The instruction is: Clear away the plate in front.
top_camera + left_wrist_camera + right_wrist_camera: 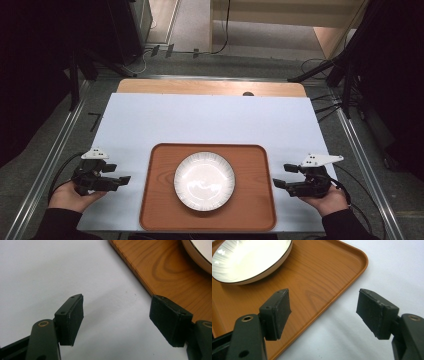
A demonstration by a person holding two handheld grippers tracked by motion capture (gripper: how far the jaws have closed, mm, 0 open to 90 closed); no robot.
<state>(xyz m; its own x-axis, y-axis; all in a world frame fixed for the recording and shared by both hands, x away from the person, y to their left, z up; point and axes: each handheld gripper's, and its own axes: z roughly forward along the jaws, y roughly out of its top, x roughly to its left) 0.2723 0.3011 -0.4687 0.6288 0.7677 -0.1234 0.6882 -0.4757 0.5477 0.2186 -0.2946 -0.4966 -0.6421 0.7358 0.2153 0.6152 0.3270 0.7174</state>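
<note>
— Standing beside the person, what do you see them doing now?

— Not much yet, I think. The left hand-held gripper [125, 179] and the right hand-held gripper [278, 182] hover on the two sides of a rounded rectangular wooden tray of orange-brown colour [160, 200], each just beside its short edge and pointing at it. Both have the jaws spread wide, and nothing is between them. To my judgement the work is at its very start: the tray is not gripped and lies flat on the worktop [200, 120].

— Where exactly is the tray?

— At the near middle of the worktop, which is covered with a smooth, matte white sheet. In the centre of the tray sits a round, shallow white ceramic plate with a thin dark rim [204, 180]. It looks empty.

— And the materials?

— The tray has visible wood grain and a low raised lip with rounded corners; it seems rigid. The plate is glossy, with fine radial lines running toward the rim. The pads [375, 312] of the jaws are black blocks, a little worn at the edges.

— What is left?

— Almost everything: closing on the tray edges, I guess, and lifting evenly so the plate does not slide.
</note>
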